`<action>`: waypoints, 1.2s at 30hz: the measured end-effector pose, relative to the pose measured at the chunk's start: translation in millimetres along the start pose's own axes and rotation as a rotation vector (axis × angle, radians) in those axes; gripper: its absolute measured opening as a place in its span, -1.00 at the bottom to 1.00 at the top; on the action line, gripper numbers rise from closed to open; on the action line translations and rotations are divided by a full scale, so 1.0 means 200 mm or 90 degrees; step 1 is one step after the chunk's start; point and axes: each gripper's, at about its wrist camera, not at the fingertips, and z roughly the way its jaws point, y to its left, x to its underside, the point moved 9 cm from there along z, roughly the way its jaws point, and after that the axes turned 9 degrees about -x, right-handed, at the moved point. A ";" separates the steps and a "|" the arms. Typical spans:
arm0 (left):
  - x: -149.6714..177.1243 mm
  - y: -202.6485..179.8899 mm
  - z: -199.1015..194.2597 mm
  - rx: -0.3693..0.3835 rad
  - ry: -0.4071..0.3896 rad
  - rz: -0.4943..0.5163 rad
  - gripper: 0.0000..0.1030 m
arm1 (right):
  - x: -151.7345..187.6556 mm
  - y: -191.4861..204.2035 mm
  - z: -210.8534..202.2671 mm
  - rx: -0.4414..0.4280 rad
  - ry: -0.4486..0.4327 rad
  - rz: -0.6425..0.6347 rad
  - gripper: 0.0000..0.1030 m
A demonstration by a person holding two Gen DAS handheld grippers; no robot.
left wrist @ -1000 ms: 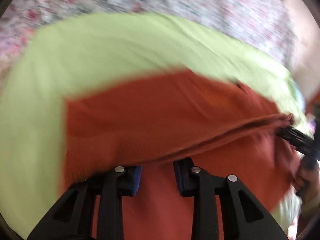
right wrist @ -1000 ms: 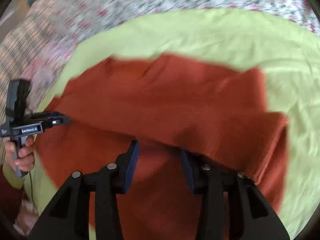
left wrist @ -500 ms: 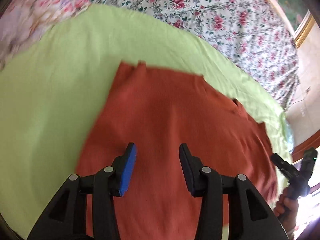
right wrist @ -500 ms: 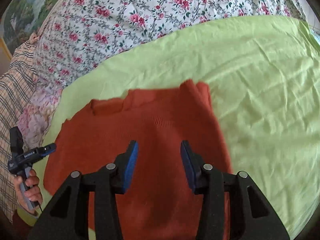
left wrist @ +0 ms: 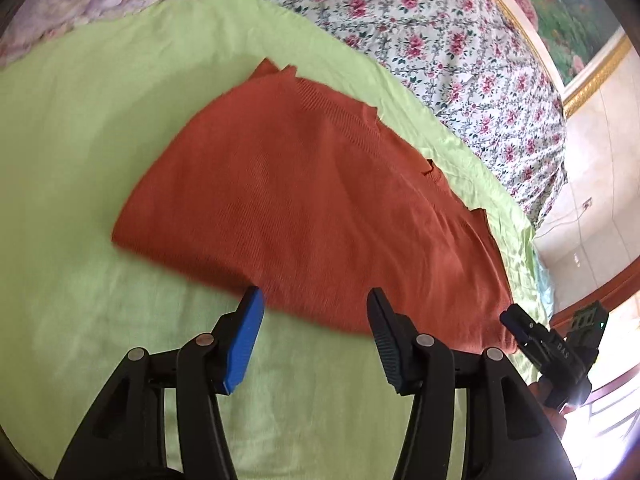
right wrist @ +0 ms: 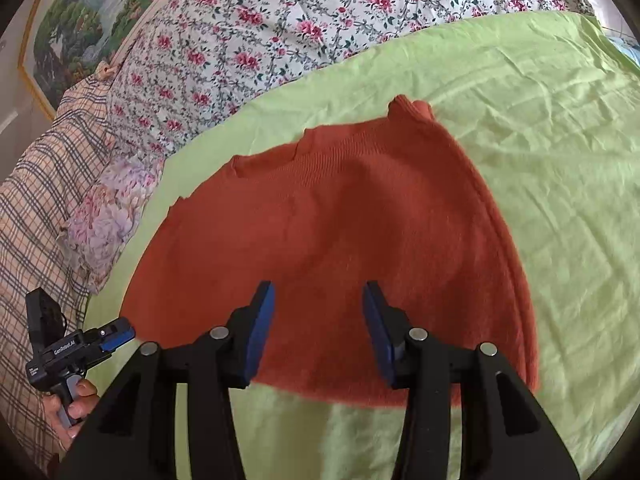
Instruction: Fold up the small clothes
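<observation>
Green sheet, floral bedspread — framed painting

Both grippers, left gripper and right gripper, are black plastic with blue pads, silver rivets and triangular cutouts.

The rust-orange knit garment lies flat, apparently folded in half, on the green sheet.

A bed spread with a lime-green sheet and a rose-print quilt (a checked blanket lies at left), beneath a gilt-framed landscape painting; daylight glares near right.
</observation>
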 end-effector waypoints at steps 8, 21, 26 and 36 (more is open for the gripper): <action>0.07 0.06 0.02 0.017 0.003 -0.040 0.05 | 0.08 0.04 -0.07 -0.023 -0.005 0.004 -0.05; -0.15 0.16 0.13 0.047 -0.047 -0.153 0.07 | 0.10 0.12 -0.10 -0.060 -0.006 0.006 0.00; -0.28 0.24 0.19 0.035 -0.066 -0.204 -0.31 | 0.10 0.14 -0.10 -0.083 0.007 0.009 0.03; -0.42 -0.06 0.06 -0.007 -0.131 -0.068 -0.79 | -0.03 0.07 -0.06 -0.092 0.029 0.018 0.06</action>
